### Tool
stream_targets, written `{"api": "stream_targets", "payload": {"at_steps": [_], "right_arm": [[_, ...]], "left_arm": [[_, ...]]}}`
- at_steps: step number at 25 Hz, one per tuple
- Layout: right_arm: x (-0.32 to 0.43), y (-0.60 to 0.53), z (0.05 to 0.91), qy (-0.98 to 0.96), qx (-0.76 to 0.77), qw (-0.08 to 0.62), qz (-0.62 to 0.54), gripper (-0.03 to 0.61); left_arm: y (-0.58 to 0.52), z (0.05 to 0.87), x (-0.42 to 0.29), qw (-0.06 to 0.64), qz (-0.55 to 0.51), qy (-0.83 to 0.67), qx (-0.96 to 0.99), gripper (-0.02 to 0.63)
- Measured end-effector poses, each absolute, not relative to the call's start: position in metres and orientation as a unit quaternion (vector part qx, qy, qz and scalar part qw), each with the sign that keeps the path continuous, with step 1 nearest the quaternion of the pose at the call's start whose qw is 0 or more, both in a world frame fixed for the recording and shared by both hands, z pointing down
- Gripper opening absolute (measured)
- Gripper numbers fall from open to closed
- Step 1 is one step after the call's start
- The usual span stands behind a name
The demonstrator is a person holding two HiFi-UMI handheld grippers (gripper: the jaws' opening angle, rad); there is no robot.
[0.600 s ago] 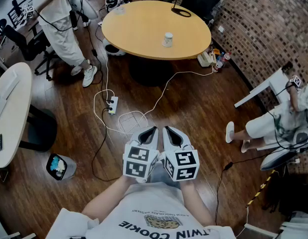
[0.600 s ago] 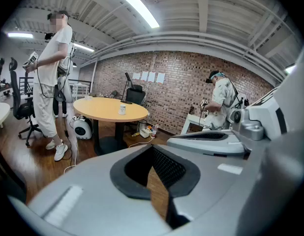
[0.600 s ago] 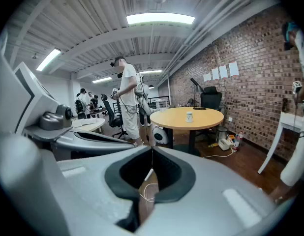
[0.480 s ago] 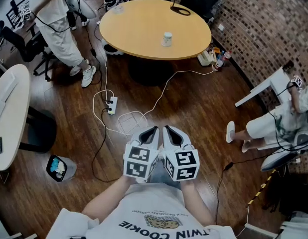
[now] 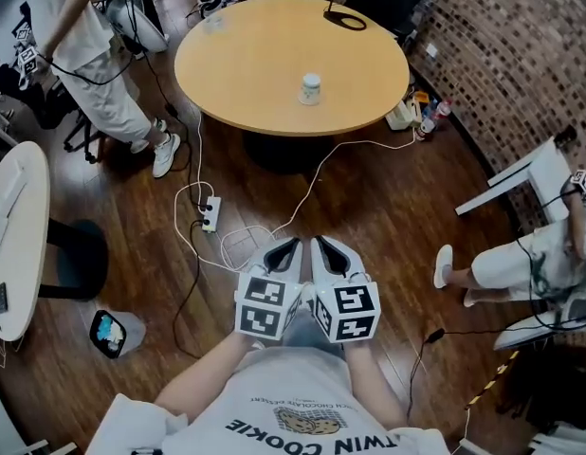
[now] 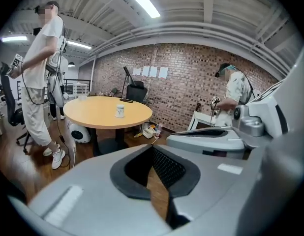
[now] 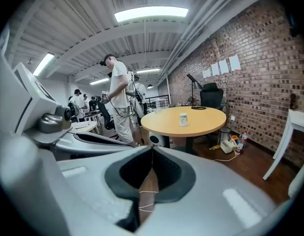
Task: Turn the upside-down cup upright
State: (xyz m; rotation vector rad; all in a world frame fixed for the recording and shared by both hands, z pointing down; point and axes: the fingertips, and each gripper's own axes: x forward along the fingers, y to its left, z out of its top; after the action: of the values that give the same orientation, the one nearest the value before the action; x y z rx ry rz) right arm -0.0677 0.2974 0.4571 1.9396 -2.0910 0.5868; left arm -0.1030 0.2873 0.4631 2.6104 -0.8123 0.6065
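The counter (image 5: 255, 64) has a smooth, pale, wood-look top with a soft shine. The cup (image 5: 311, 89) looks smooth and white. The floor (image 5: 369, 207) is dark wood planks, a bit glossy. The wall (image 5: 502, 55) is rough brick. The left gripper (image 5: 289, 246) and right gripper (image 5: 319, 245) have smooth grey plastic shells. The pads (image 6: 167, 167) inside the left jaws are black, matt and bumpy. The person's shirt (image 5: 274, 391) is soft white cloth.

I'm seeing a round yellow table (image 5: 246, 64) on dark wood floor (image 5: 369, 207), brick wall (image 5: 506, 45) beyond, strip lights (image 7: 151, 14) overhead.
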Motion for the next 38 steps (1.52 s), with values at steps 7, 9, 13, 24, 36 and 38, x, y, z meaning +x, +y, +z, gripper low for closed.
{"api": "stream_targets", "payload": {"at_steps": [7, 9, 13, 24, 36, 38], "right_arm": [[0.004, 0.239, 0.456, -0.728, 0.643, 0.111, 0.209, 0.005], [0.017, 0.226, 0.457, -0.733, 0.638, 0.111, 0.208, 0.005], [0.032, 0.208, 0.461, -0.742, 0.629, 0.113, 0.200, 0.005], [0.059, 0.151, 0.458, -0.762, 0.610, 0.112, 0.189, 0.006], [0.067, 0.026, 0.463, -0.754, 0.615, 0.130, 0.188, 0.008], [0.068, 0.003, 0.466, -0.750, 0.619, 0.132, 0.191, 0.008]], "left_arm": [[0.231, 0.462, -0.030, 0.166, 0.231, -0.298, 0.911, 0.003], [0.220, 0.463, -0.017, 0.165, 0.232, -0.302, 0.910, 0.003], [0.200, 0.464, 0.000, 0.149, 0.229, -0.317, 0.908, 0.003], [0.146, 0.458, 0.030, 0.142, 0.222, -0.334, 0.905, 0.003], [0.021, 0.465, 0.041, 0.157, 0.209, -0.322, 0.910, 0.003], [-0.002, 0.465, 0.041, 0.159, 0.208, -0.319, 0.911, 0.003]]}}
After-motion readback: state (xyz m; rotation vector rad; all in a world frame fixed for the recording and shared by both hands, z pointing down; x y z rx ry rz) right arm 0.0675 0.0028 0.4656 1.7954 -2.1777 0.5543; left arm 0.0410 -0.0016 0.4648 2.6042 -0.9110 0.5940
